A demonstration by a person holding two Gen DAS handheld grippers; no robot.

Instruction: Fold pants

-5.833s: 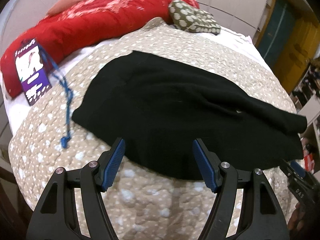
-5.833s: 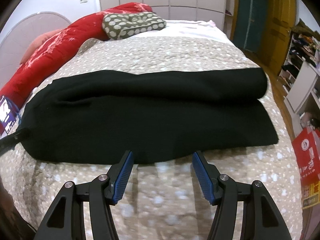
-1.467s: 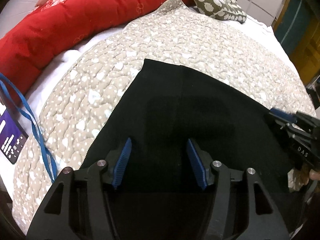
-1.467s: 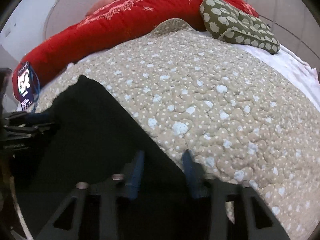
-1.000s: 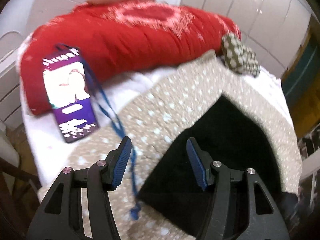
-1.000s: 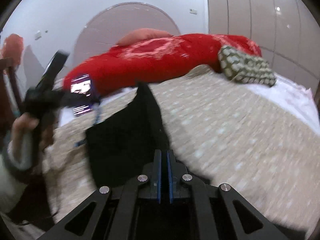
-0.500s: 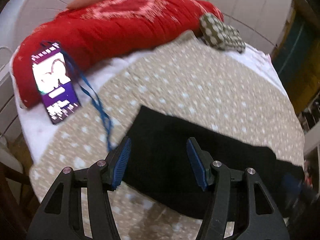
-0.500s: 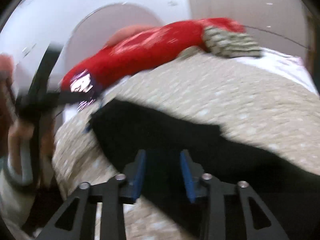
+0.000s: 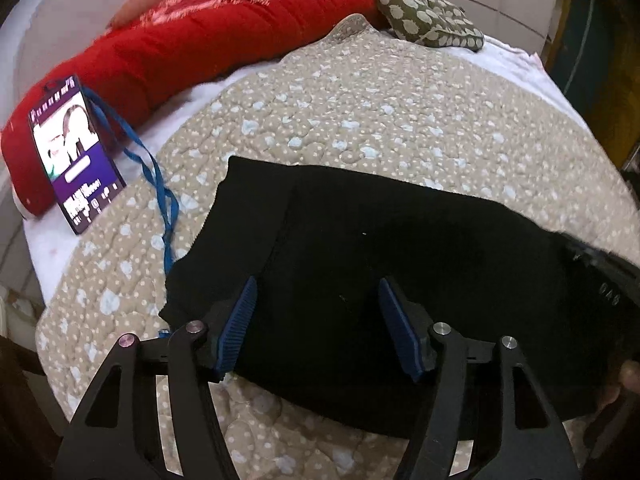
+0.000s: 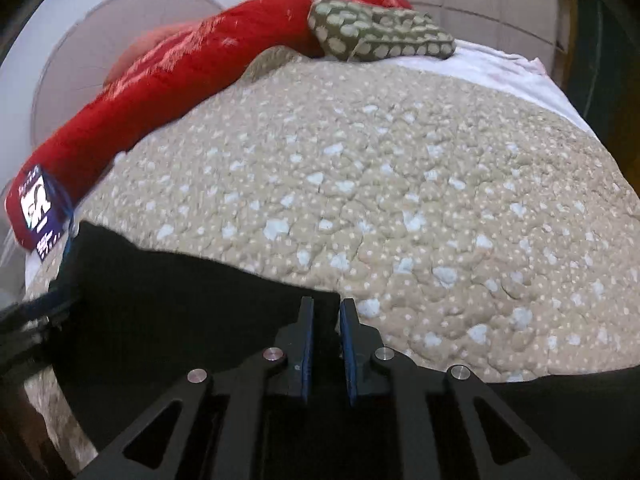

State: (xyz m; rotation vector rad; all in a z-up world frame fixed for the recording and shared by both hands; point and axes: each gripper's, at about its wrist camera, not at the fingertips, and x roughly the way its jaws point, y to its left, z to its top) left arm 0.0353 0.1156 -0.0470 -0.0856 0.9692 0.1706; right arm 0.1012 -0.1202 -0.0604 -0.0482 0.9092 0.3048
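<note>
Now, pants: soft black knit pants (image 9: pixel 400 248), folded flat, near the bed's front edge.
Bed cover: bumpy tan quilt (image 10: pixel 400 184), bare toward the far edge.
Left claw (image 9: pixel 316 312): wide apart, above the pants.
Right claw (image 10: pixel 325 320): nearly closed; hold unclear.

Beige dotted quilt (image 9: pixel 400 112); red bolster (image 9: pixel 192 36) behind; green spotted pillow (image 9: pixel 424 20); purple card (image 9: pixel 74 148), probably badge, on blue lanyard (image 9: pixel 158 184).
</note>
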